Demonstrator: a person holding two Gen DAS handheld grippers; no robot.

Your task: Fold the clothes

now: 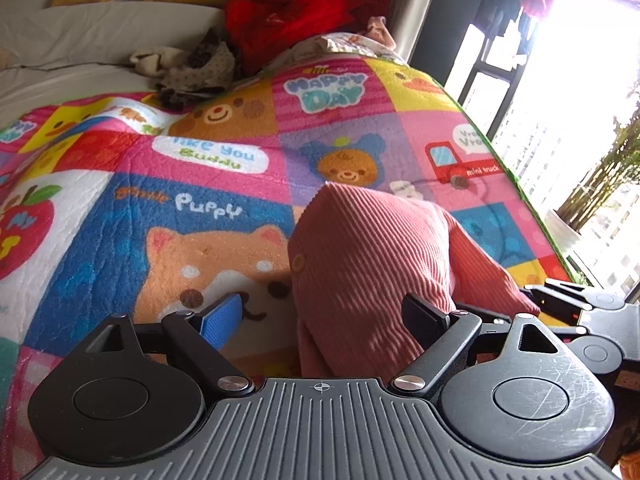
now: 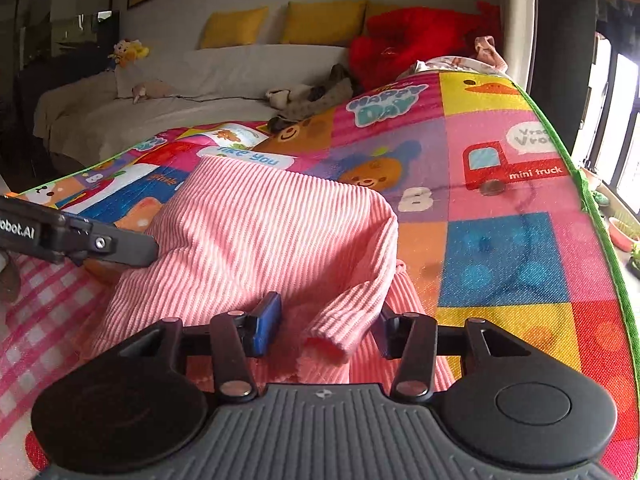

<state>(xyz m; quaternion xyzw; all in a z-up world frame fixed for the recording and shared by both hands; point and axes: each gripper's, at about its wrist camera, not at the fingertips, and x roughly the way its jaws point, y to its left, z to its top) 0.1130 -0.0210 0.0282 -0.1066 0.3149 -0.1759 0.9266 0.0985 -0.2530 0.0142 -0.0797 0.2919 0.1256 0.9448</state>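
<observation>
- Pink ribbed garment (image 1: 372,264) lies bunched on the patchwork cartoon blanket (image 1: 192,208), at the near centre of the spread; in the right wrist view the garment (image 2: 264,232) fills the middle of the frame, its body heaped and one cuffed sleeve (image 2: 344,320) drooping towards 6 o'clock
- Left gripper (image 1: 324,312): jaws stand wide apart; the blue-padded finger (image 1: 222,316) sits over the blanket at 9 o'clock of the garment, the black finger (image 1: 424,316) rests against the ribbed cloth at 3 o'clock. Nothing is clamped between them
- Right gripper (image 2: 324,328): jaws parted, the blue pad (image 2: 266,324) at 9 o'clock of the sleeve cuff and the other finger (image 2: 390,334) partly hidden behind the cloth at 3 o'clock. The cuff lies in the gap; the pads do not press it
- In the right wrist view the left gripper (image 2: 132,246) enters from 9 o'clock, its tip touching the garment's left edge
- A button (image 1: 298,262) shows on the garment's left fold
- At 12 o'clock beyond the blanket: a red heap of cloth (image 1: 292,16), yellow cushions (image 2: 320,22), a brown dotted garment (image 1: 196,68)
</observation>
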